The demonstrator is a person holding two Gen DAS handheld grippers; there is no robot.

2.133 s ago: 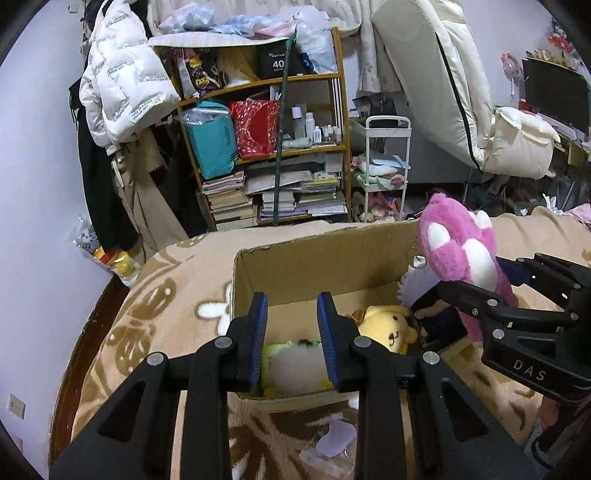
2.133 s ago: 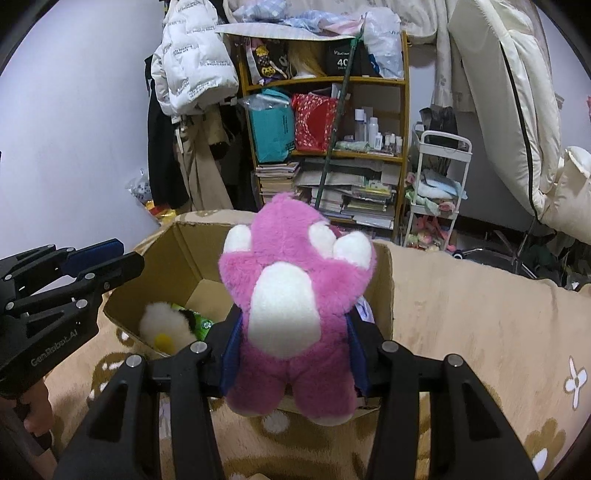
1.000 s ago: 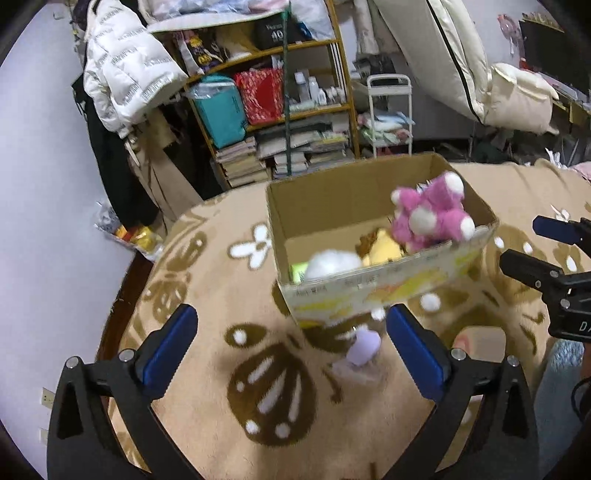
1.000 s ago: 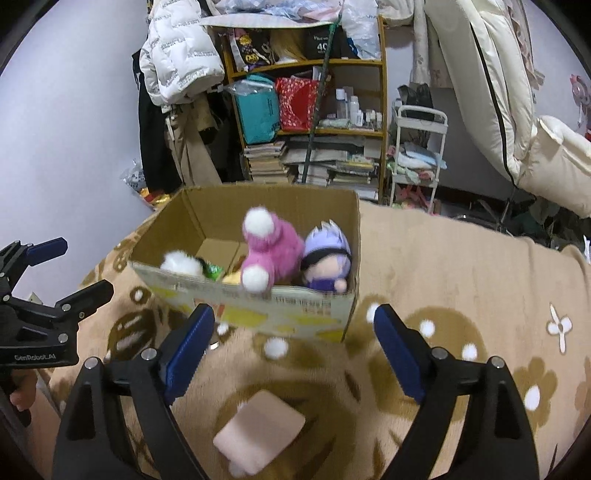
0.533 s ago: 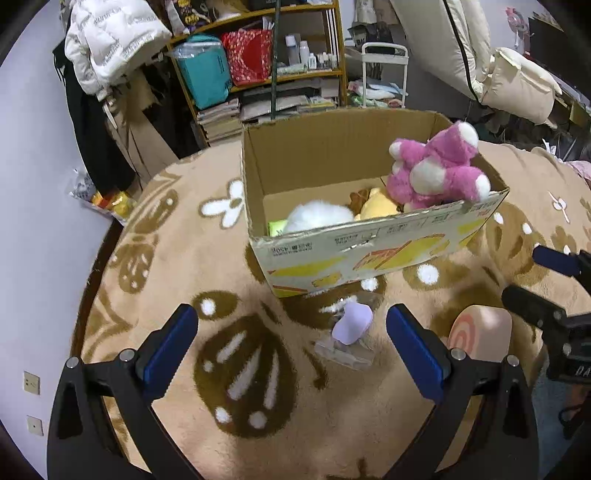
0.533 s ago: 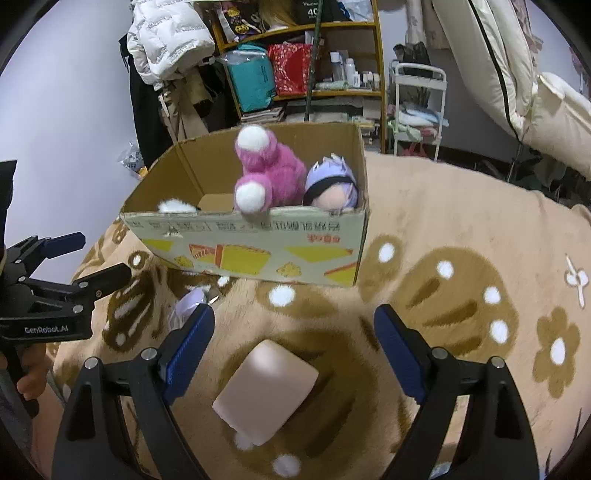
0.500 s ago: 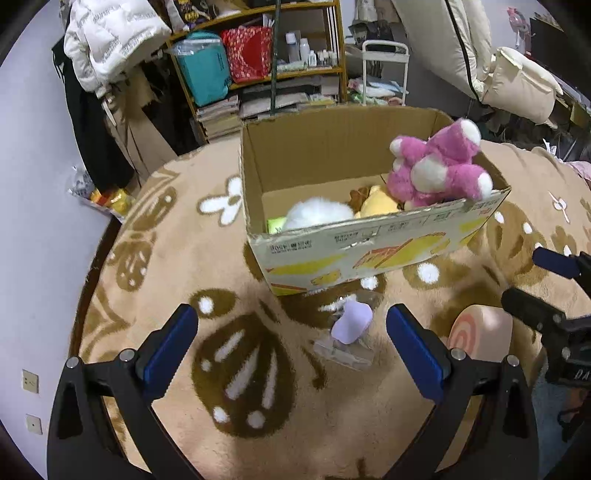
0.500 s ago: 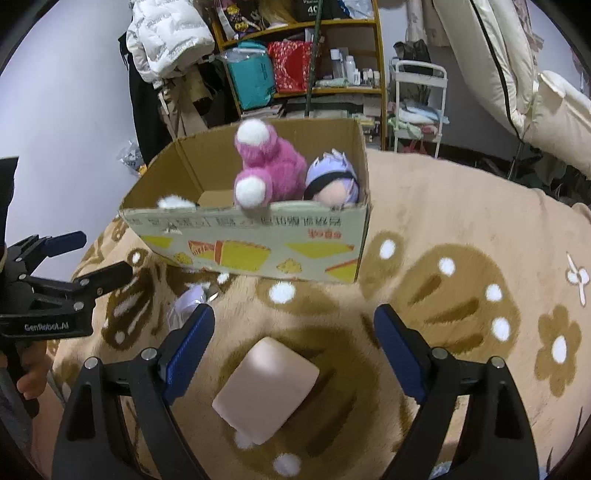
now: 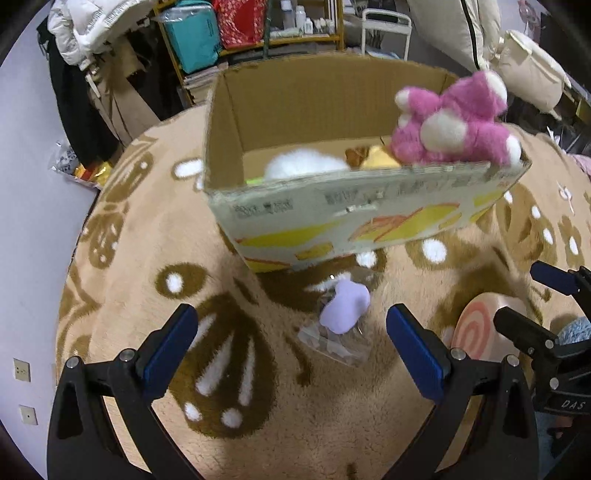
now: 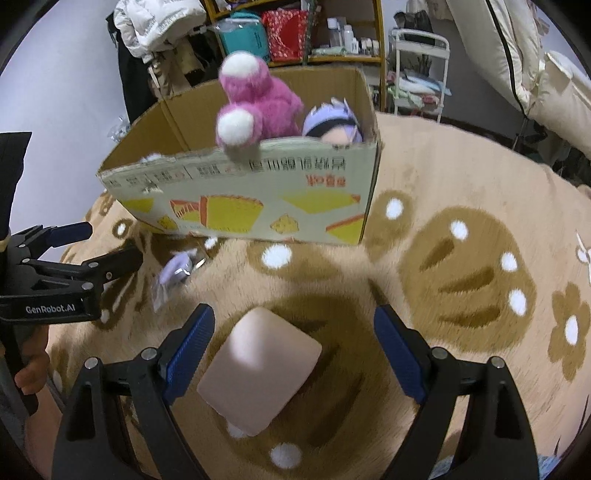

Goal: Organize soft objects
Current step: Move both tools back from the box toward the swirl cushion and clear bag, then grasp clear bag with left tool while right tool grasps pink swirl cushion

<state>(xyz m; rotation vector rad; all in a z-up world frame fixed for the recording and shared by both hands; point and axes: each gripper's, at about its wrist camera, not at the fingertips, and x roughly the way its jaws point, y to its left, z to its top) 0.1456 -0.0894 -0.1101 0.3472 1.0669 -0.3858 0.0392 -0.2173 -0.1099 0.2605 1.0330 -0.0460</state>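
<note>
An open cardboard box (image 9: 332, 218) (image 10: 258, 206) stands on the brown blanket. A pink plush (image 9: 454, 125) (image 10: 255, 107) hangs over its near rim, with a white plush (image 9: 299, 166), a yellow plush (image 9: 376, 160) and a purple-haired doll (image 10: 332, 122) inside. My left gripper (image 9: 291, 343) is open, its jaws wide apart above a lilac soft toy in clear wrap (image 9: 343, 306) (image 10: 177, 271). My right gripper (image 10: 293, 345) is open over a pink swirl-roll cushion (image 10: 258, 373) (image 9: 476, 328), which lies between its fingers, untouched.
The blanket (image 10: 461, 258) covers a raised surface whose left edge drops to the floor and wall. Behind the box stand a cluttered shelf (image 9: 258, 33), hanging coats (image 9: 92, 33), a white trolley (image 10: 417, 66) and a cream mattress (image 10: 517, 55).
Both grippers let go of their plush in the box, opened wide and pulled back. They have since dropped lower, the left over the lilac toy and the right over the pink cushion.
</note>
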